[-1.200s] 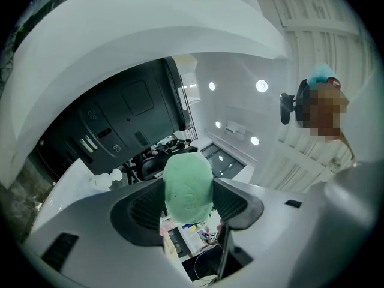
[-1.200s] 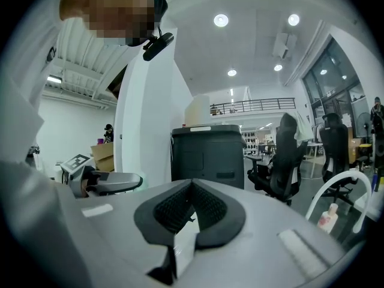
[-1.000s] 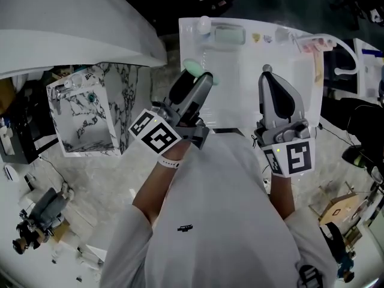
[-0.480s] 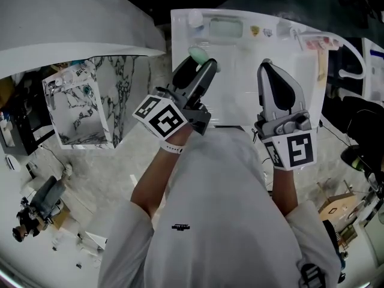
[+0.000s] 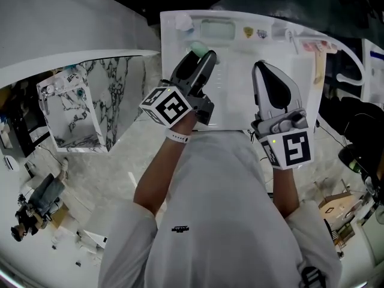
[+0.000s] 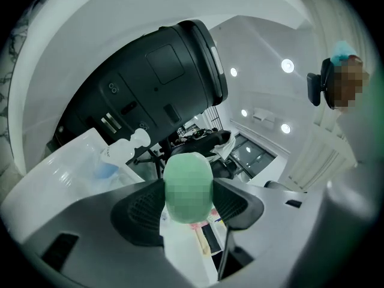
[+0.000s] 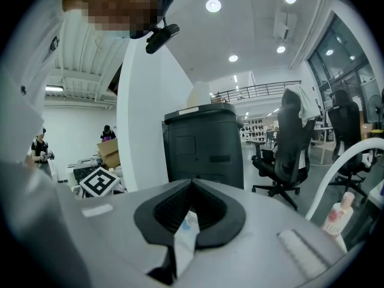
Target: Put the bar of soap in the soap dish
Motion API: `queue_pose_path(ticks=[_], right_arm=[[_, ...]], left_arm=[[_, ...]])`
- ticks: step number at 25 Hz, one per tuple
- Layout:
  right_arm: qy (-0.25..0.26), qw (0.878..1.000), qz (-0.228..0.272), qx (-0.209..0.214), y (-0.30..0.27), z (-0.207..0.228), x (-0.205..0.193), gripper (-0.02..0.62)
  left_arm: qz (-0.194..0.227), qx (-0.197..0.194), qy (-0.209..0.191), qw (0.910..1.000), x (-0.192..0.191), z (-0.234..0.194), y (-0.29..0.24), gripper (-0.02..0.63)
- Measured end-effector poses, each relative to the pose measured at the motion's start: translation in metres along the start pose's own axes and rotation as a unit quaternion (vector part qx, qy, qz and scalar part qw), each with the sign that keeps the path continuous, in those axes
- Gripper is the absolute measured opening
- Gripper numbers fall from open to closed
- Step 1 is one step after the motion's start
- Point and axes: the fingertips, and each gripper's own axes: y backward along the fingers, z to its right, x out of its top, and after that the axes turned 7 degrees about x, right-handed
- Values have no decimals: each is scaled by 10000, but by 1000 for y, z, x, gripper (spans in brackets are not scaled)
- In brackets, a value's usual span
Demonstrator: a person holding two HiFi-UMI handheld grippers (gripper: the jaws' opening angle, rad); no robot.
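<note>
A pale green bar of soap (image 5: 196, 47) is pinched at the tip of my left gripper (image 5: 203, 53), which is shut on it above the white table (image 5: 237, 104). In the left gripper view the soap (image 6: 188, 182) fills the gap between the dark pads (image 6: 141, 212). The pale green soap dish (image 5: 217, 30) lies at the table's far edge, just beyond and right of the soap. My right gripper (image 5: 260, 66) hovers over the table's right half, shut with nothing in it; its jaws (image 7: 191, 189) meet at the tips.
A white bottle (image 5: 182, 21) stands left of the soap dish. Small items and a toothbrush-like thing (image 5: 318, 48) lie along the table's right edge. A marble-patterned box (image 5: 78, 110) stands to the left. A big dark bin (image 7: 204, 143) stands beyond the table.
My left gripper has carried the soap farther back, closer to the soap dish. The right gripper has stayed shut and kept about the same place.
</note>
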Motion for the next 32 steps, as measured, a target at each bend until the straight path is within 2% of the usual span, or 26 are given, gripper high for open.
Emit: queue_pose_path(ticks=[14, 20, 25, 32], right_arm=[[-158, 9996, -232, 34, -6, 34, -18, 12], [-240, 9992, -310, 79, -12, 40, -24, 12], [-295, 9989, -343, 103, -17, 46, -29, 12], [-402, 9983, -425, 85, -18, 53, -37, 12]], left_arm=[[10, 577, 505, 9971, -24, -42, -63, 256], [97, 850, 928, 9920, -32, -65, -84, 256], [-2, 986, 1214, 9877, -41, -76, -102, 256], [-109, 1138, 1230, 9858, -50, -87, -119, 256]])
